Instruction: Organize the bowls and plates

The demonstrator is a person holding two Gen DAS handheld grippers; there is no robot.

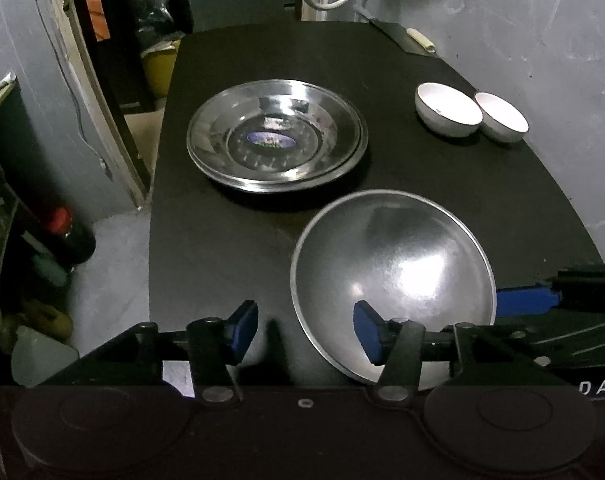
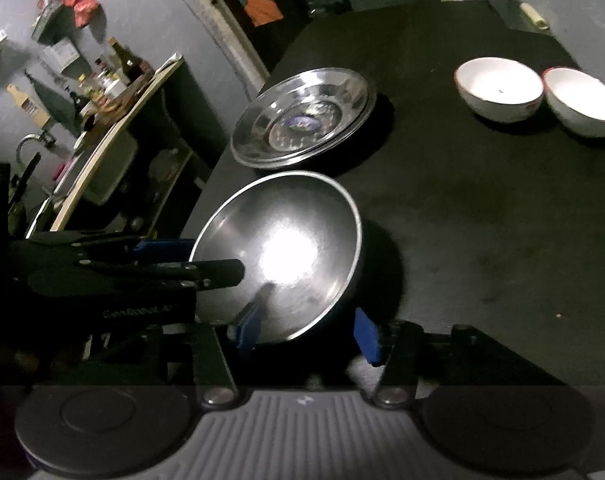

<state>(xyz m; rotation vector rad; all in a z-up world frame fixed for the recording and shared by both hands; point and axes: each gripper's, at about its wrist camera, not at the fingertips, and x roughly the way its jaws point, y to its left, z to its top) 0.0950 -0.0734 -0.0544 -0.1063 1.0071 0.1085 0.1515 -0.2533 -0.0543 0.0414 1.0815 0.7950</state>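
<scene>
Only the right wrist cam catches the shelf of bottles (image 2: 110, 76) off the table (image 2: 462, 240). Both grippers are spread wide, each straddling the steel bowl's (image 1: 394, 280) rim: left gripper (image 1: 306, 334) at its left edge, right gripper (image 2: 308, 330) nearside. The bowl sits tilted at the table's near end, mouth facing up-left, just this side of the stacked steel plates (image 1: 276, 136).
</scene>
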